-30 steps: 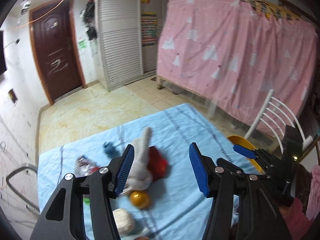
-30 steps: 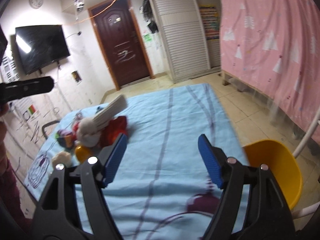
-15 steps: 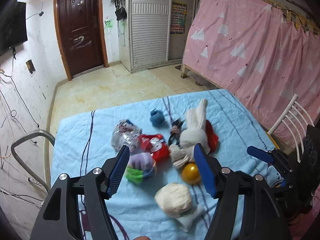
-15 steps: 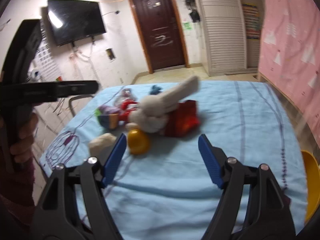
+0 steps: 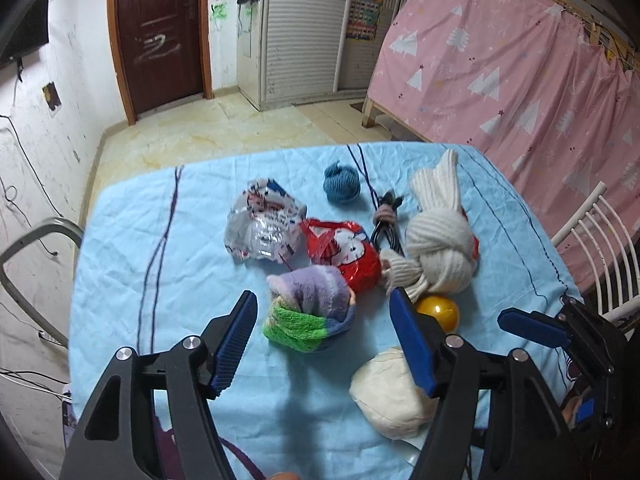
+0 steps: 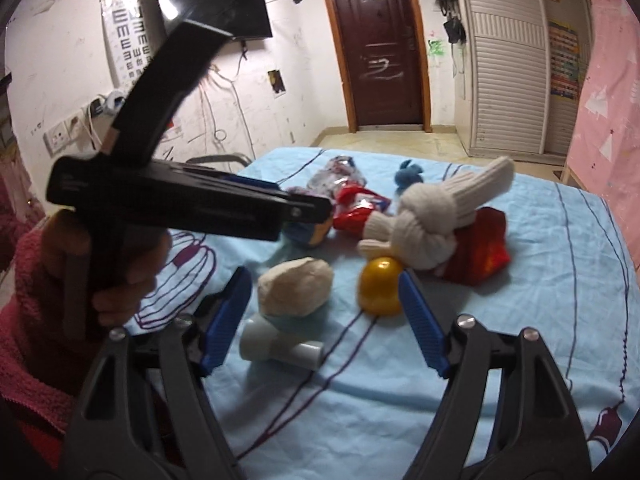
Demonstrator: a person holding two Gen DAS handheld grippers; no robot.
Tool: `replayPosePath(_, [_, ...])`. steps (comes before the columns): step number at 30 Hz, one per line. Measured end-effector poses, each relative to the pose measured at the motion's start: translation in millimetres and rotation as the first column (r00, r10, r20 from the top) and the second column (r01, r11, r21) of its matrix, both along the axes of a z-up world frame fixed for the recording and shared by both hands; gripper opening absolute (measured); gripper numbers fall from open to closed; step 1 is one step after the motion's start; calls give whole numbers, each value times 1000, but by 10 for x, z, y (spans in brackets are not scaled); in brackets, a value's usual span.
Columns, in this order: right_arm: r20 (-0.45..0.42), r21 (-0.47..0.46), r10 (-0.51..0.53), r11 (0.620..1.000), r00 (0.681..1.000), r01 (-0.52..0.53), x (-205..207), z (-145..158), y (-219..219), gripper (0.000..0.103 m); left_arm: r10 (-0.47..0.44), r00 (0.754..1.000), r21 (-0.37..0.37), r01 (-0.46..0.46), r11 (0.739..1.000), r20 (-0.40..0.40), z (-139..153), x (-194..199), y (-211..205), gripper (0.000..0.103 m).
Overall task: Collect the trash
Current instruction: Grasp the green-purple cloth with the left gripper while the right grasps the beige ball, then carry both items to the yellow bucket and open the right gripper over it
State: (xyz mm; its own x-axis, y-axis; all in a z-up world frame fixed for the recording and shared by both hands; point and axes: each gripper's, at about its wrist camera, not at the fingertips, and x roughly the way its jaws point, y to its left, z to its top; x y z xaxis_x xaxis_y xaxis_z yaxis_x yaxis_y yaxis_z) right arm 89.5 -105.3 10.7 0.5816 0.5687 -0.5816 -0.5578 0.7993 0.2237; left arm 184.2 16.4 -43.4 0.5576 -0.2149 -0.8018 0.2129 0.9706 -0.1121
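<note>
Left wrist view has swung from the curtain onto the pile, so your left gripper (image 5: 322, 334) and right gripper (image 6: 324, 316), both open and empty, now face the wrappers (image 5: 304, 236) on the cloth (image 5: 160, 248).

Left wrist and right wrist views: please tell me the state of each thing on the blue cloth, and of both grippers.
left gripper: open, empty, above the rolled sock.
right gripper: open, empty.
striped sock: rolled up.
white knitted sock: knotted.
blue sock: balled up.
clear wrapper: crumpled.
red wrapper: crumpled.
black cable: bundled.
yellow ball: resting on the cloth.
cream lump: resting on a white tube.
</note>
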Motion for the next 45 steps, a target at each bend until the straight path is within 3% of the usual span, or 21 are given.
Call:
replayPosePath(3, [-9,-7,18,1000,1000,-18,8,-17,72,73,-30,999,-51,28,998,-34,-75,26,29,56])
replayPosePath(6, [-17,-17,35,999,999,-35,16,-27,138,73,-44,998,-80,41,996,-37,-95,16,69,31])
replayPosePath(8, [-23,-24,44,999,999,-44,30,-35,190,73,-49,998,-96,46,994,-32,-90,4,96,21])
replayPosePath(15, [-56,-45,74,996,996,-76,108,-92,344,73,-58,998,-90,58,994,0,-90,-52,140,9])
replayPosePath(22, [-109,-49,70,996,992,-76,199,-141,387,70,-28,999,-109,31,994,31,0,-76,238,7])
replayPosePath(24, [-125,-52,67,996,990,-74,229,-164,399,49,-20,999,-108,25,994,46,59,-103,263,7])
replayPosePath(34, [-91,20,51,999,995,-49,212,-51,299,49,4,992,-100,9,995,129,393,-251,281,7])
replayPosePath(45, [-23,136,-149,979,989,151,219,179,-538,49,-52,977,-62,66,996,205,721,-367,-174,7])
